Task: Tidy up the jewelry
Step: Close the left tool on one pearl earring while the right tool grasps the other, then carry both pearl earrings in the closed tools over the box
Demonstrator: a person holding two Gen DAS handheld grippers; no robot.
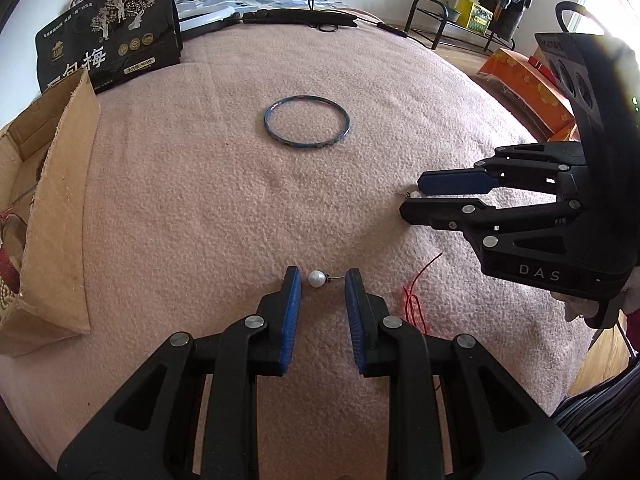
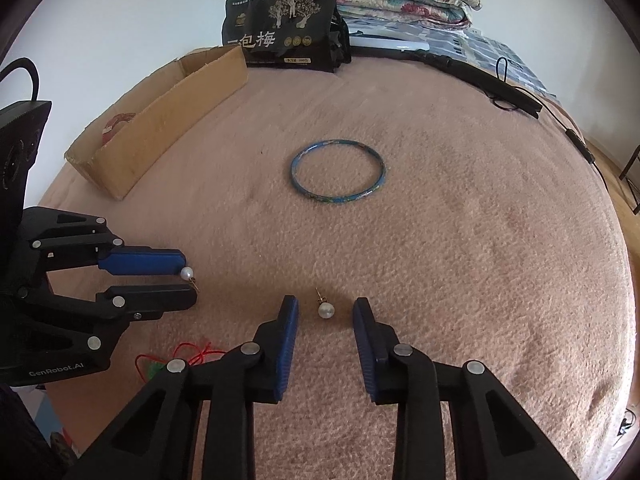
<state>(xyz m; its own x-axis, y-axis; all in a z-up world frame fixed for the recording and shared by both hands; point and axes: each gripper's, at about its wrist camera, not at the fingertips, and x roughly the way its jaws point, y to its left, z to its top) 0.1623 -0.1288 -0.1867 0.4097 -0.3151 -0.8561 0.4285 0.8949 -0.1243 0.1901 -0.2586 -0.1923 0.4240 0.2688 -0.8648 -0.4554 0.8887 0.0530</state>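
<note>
In the left wrist view, you are holding your left gripper (image 1: pixel 322 276) parted around a pearl earring (image 1: pixel 316 279) lying on the pink blanket (image 1: pixel 180 220), pads not touching it. The blue bangle (image 1: pixel 306 126) is lying farther ahead, with the cardboard box (image 1: pixel 56 216) to the left.

In the right wrist view, you are keeping your right gripper (image 2: pixel 326 306) spread around a second pearl earring (image 2: pixel 325 310), gripping nothing.

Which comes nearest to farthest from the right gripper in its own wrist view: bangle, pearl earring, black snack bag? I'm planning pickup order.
1. Pearl earring, between the right gripper fingers.
2. Bangle, ahead, mid-blanket.
3. Black snack bag, far edge.
</note>
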